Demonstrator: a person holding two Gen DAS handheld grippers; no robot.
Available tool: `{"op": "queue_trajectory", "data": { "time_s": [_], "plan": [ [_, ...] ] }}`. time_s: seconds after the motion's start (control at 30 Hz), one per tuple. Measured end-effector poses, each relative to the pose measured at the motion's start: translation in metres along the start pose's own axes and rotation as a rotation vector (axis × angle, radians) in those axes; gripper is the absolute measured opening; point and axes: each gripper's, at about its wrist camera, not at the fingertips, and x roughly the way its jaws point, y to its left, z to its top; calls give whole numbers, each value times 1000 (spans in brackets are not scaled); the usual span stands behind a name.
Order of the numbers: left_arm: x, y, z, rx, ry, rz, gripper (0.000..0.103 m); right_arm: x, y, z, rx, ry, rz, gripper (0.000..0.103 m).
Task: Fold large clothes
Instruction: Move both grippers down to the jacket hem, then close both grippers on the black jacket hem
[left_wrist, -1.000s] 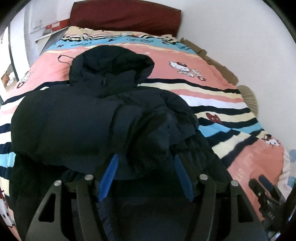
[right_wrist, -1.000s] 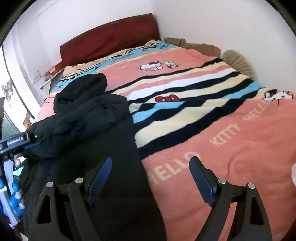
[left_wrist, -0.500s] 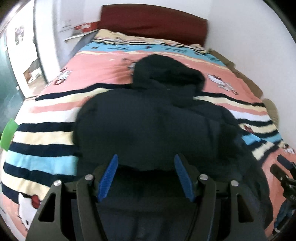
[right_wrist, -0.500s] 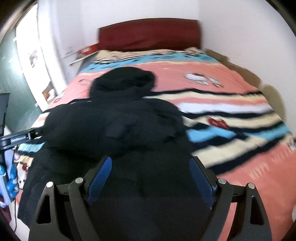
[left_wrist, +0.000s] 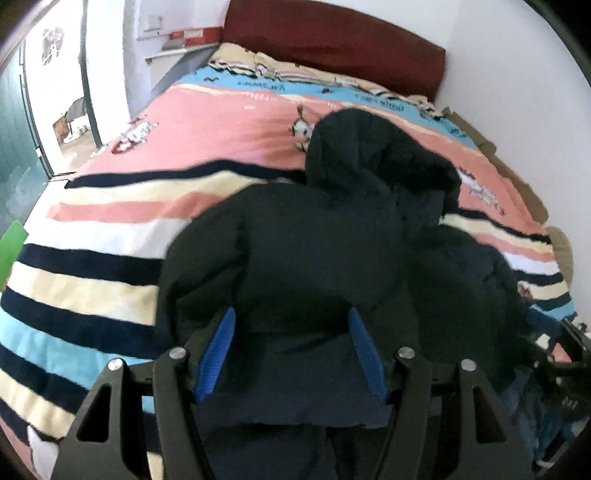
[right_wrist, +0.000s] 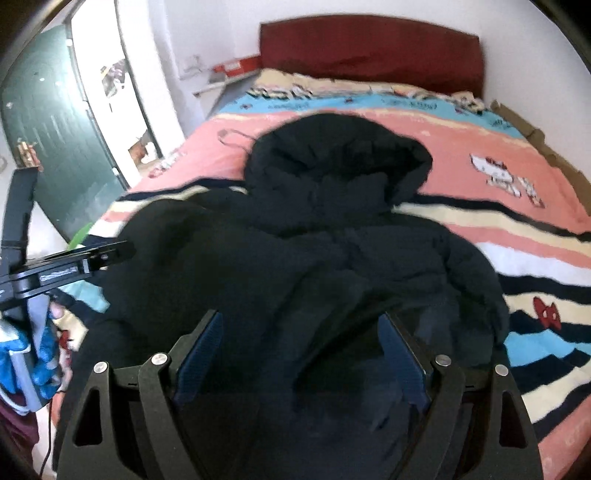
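A black puffy hooded jacket (left_wrist: 314, 240) (right_wrist: 295, 240) lies on a striped pink cartoon blanket (left_wrist: 110, 221) (right_wrist: 535, 229), its hood (left_wrist: 369, 147) (right_wrist: 332, 155) towards the headboard and one side bunched over the body. My left gripper (left_wrist: 290, 321) hovers over the jacket's near part, open, both blue pads bare. My right gripper (right_wrist: 299, 325) stands wide open over the same near part, nothing pressed between its pads. In the right wrist view the left gripper's black body (right_wrist: 74, 258) shows at the left edge, held by a blue-gloved hand (right_wrist: 37, 362).
A dark red headboard (left_wrist: 332, 48) (right_wrist: 369, 48) closes the far end of the bed. A white wall and flattened cardboard (left_wrist: 517, 177) run along the bed's right side. At the left are a green door (right_wrist: 48, 147), an open doorway and a shelf with a red box (left_wrist: 192, 35).
Both views have swung to the left, so the jacket now sits in the middle of each. The jacket itself lies as before. Both jaws kept their width.
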Motion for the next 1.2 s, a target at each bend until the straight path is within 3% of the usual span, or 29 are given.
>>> {"op": "queue_trajectory", "data": {
  "time_s": [0.17, 0.4, 0.7, 0.87, 1.0, 1.1, 1.2],
  "plan": [
    [37, 0, -22, 8, 50, -42, 68, 34, -23, -17, 16, 60, -23, 84],
    [64, -9, -37, 68, 69, -4, 72, 69, -32, -34, 2, 137, -16, 86],
    [83, -19, -44, 88, 69, 40, 72, 99, -39, -45, -7, 144, -30, 87],
    [71, -26, -39, 104, 79, 74, 71, 98, -34, -42, -36, 165, -58, 87],
    [30, -24, -29, 113, 41, 31, 71, 76, -31, -34, -47, 197, -54, 87],
    [3, -22, -13, 101, -14, 8, 71, 53, -23, -24, -55, 153, -27, 87],
    [-3, -24, 15, 110, -46, 34, 71, 36, -11, -7, -60, 100, 5, 87]
  ]
}}
